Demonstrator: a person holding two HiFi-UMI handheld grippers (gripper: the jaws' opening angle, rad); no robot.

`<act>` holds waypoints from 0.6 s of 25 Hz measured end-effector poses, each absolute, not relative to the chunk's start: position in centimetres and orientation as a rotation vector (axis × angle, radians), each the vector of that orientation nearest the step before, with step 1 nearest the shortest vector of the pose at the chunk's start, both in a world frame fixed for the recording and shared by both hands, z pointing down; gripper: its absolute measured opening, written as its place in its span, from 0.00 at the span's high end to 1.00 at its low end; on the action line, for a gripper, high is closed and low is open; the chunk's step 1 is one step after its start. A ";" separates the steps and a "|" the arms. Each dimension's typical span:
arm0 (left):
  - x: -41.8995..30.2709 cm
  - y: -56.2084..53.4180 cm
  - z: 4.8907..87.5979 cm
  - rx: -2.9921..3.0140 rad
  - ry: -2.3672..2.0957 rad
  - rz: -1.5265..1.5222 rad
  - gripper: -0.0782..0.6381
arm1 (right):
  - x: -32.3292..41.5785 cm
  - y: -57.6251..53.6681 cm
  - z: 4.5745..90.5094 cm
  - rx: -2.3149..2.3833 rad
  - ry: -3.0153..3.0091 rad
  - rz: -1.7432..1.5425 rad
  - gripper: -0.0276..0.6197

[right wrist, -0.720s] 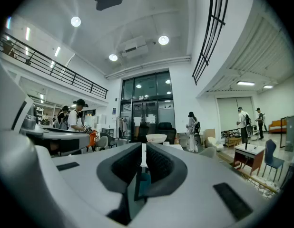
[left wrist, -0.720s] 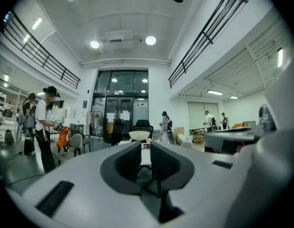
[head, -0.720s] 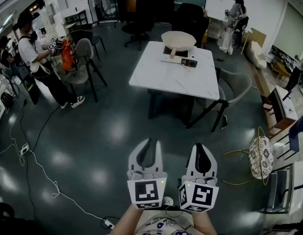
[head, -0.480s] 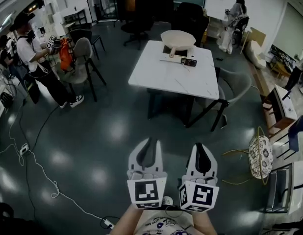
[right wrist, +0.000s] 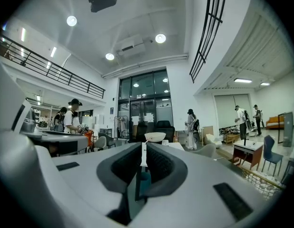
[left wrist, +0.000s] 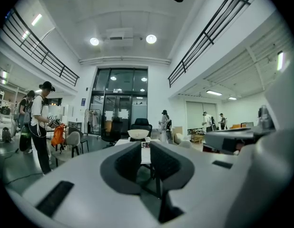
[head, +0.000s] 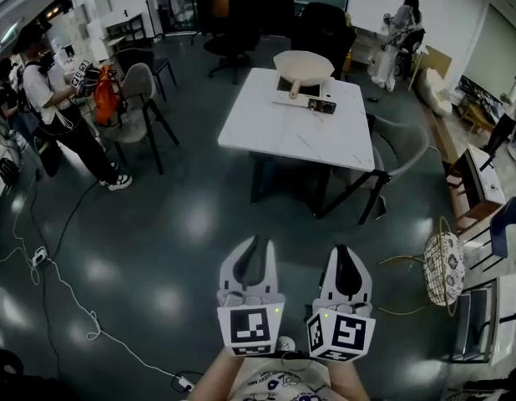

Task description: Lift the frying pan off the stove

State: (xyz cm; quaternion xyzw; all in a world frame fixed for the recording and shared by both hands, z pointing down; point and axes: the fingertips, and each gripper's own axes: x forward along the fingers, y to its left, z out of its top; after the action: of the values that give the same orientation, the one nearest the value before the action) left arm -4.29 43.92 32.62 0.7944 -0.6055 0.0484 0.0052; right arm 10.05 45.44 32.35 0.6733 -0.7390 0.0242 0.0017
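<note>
A pale cream frying pan [head: 303,65] sits on a flat white stove [head: 291,98] at the far end of a white table [head: 283,136], well ahead of me across the dark floor. Both grippers hang low and close to my body, far from the pan. My left gripper [head: 256,242] is shut with nothing in it, and my right gripper [head: 342,250] beside it is also shut and empty. In the left gripper view the frying pan [left wrist: 138,134] shows small beyond the left gripper [left wrist: 145,148]. The right gripper view shows the frying pan [right wrist: 155,137] just above the right gripper [right wrist: 143,148].
A dark phone [head: 322,106] lies beside the stove. Grey chairs [head: 141,98] stand left of the table and another chair [head: 398,153] at its right. Two people [head: 53,98] stand at far left. A white cable [head: 74,299] runs over the floor. A wicker seat [head: 444,267] stands at right.
The person at the far left has stepped slightly left with the orange bag. Both grippers stay where they were, still shut.
</note>
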 end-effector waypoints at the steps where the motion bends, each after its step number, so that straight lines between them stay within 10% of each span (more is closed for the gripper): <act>1: -4.4 43.6 32.7 2.489 -1.893 0.152 0.80 | 10.0 45.2 32.4 2.121 -2.312 0.075 0.90; 15: -6.7 40.1 33.1 2.547 -1.829 0.165 0.80 | 7.5 42.3 33.1 2.143 -2.261 0.094 0.90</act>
State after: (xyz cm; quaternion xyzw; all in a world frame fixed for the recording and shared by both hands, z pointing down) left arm -6.71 40.09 33.09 0.8111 -0.5826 0.0526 0.0008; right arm 7.48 42.31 33.07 0.6875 -0.7254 0.0302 0.0127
